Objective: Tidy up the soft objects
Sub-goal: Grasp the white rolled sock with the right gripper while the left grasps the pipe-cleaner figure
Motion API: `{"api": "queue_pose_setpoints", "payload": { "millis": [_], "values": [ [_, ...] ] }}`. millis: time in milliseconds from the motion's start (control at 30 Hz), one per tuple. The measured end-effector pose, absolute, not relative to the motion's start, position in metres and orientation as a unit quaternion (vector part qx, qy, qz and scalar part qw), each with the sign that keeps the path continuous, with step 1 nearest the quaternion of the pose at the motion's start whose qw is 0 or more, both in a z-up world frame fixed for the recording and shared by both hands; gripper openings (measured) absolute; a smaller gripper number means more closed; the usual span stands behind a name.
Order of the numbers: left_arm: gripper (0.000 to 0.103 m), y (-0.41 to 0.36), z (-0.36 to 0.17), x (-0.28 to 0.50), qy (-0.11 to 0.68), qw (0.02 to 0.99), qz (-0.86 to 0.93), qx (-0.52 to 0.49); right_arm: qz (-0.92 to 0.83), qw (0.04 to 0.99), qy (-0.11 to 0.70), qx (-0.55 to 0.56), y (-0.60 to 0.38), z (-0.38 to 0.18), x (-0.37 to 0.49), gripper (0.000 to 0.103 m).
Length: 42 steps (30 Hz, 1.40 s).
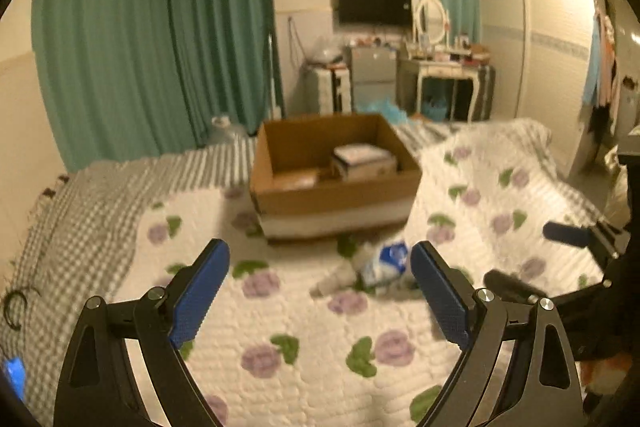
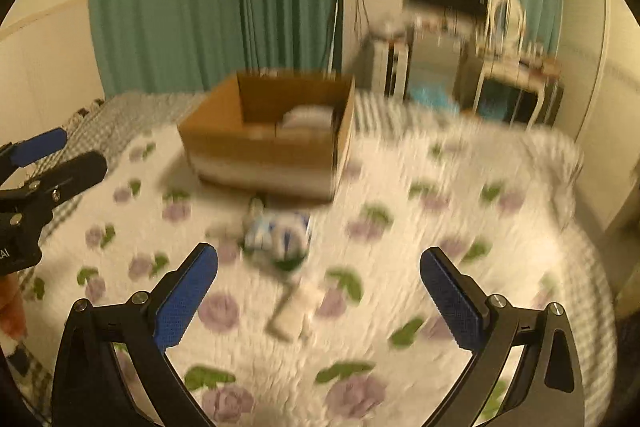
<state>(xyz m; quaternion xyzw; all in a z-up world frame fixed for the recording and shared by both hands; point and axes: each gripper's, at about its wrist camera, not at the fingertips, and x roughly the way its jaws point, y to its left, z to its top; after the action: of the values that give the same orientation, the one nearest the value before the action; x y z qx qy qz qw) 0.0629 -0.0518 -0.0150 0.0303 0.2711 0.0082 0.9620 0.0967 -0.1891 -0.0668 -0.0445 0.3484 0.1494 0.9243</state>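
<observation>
The left gripper hangs above the bed with its blue pads spread wide and nothing between them. Just ahead of it, a little toward its right finger, lies a crumpled white-and-blue soft packet on the floral quilt. Beyond the packet, straight ahead, stands an open cardboard box; its near wall faces the gripper and the packet lies near that wall's foot, though blur hides whether they touch. Inside the box, toward its far right corner, sits a white pack. To the left of the gripper the quilt ends and a grey checked sheet runs on to the bed's edge. The quilt between the fingers and the packet lies bare.

The right gripper is likewise spread open and holds nothing. From its camera, which is smeared by motion, the packet lies ahead and slightly left of centre, with the box behind it. A small pale item lies on the quilt between the gripper and the packet; blur keeps it from being named. To the right of this gripper the quilt stretches wide and bare to the bed's far edge.
</observation>
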Motion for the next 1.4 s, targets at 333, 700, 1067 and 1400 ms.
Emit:
{"api": "queue_pose_setpoints", "payload": {
  "millis": [333,700,1067,1400],
  "values": [
    [0.093,-0.07,-0.113,0.077,0.339,0.939,0.035,0.057,0.152,0.881,0.446,-0.036,-0.177,-0.155,0.122,0.088],
    [0.093,-0.042,-0.131,0.087,0.377,0.926,0.023,0.006,0.168,0.863,0.476,-0.015,-0.171,-0.167,0.139,0.033],
    [0.093,-0.099,-0.132,0.114,0.396,0.917,-0.037,0.018,0.14,0.896,0.422,-0.015,-0.219,-0.114,0.174,0.033],
    [0.071,-0.149,-0.161,0.161,0.424,0.903,-0.059,0.03,0.137,0.903,0.407,-0.004,-0.237,-0.12,0.19,0.033]
  ]
}}
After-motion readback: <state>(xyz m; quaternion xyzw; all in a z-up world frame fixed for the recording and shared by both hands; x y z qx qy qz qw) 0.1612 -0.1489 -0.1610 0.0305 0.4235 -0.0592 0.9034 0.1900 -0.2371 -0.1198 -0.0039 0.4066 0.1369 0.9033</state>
